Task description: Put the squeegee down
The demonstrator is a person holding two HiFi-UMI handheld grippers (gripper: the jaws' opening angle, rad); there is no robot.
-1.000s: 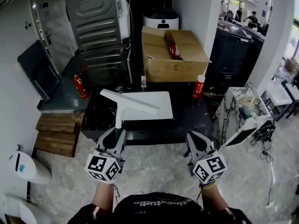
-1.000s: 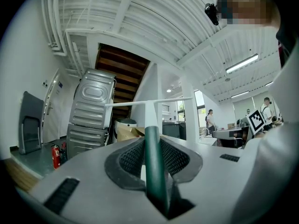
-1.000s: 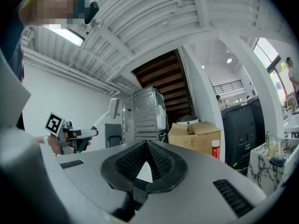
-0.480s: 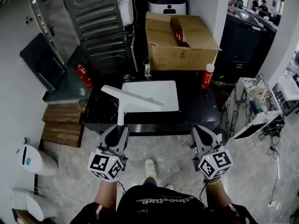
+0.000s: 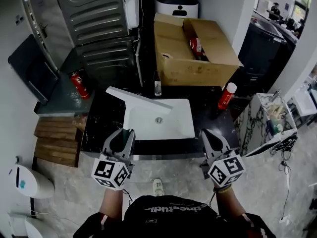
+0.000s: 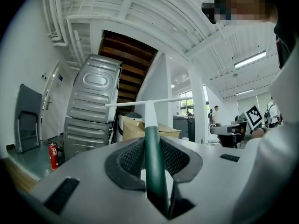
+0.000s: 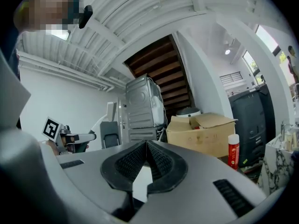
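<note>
My left gripper [image 5: 123, 136] is shut on the squeegee [image 5: 130, 114], gripping its dark green handle [image 6: 154, 164]. The white stem rises from the jaws to a long white blade [image 5: 139, 99], which hangs across the back left corner of a white sink basin [image 5: 181, 125]. In the left gripper view the blade [image 6: 149, 102] runs level above the jaws. My right gripper [image 5: 208, 136] is at the counter's front edge, right of the basin. Its jaws [image 7: 146, 146] are shut with nothing between them.
The basin sits in a black counter [image 5: 101, 123]. A small bottle [image 5: 157, 86] and a red and white can [image 5: 227, 96] stand behind it. An open cardboard box [image 5: 195, 51] and stacked grey appliances [image 5: 99, 19] lie farther back. A red extinguisher [image 5: 77, 85] stands at left.
Both grippers have moved forward to the counter's front edge, the left one carrying the squeegee. The blade now hangs over the basin's back left corner. Neither gripper's jaws have changed.
</note>
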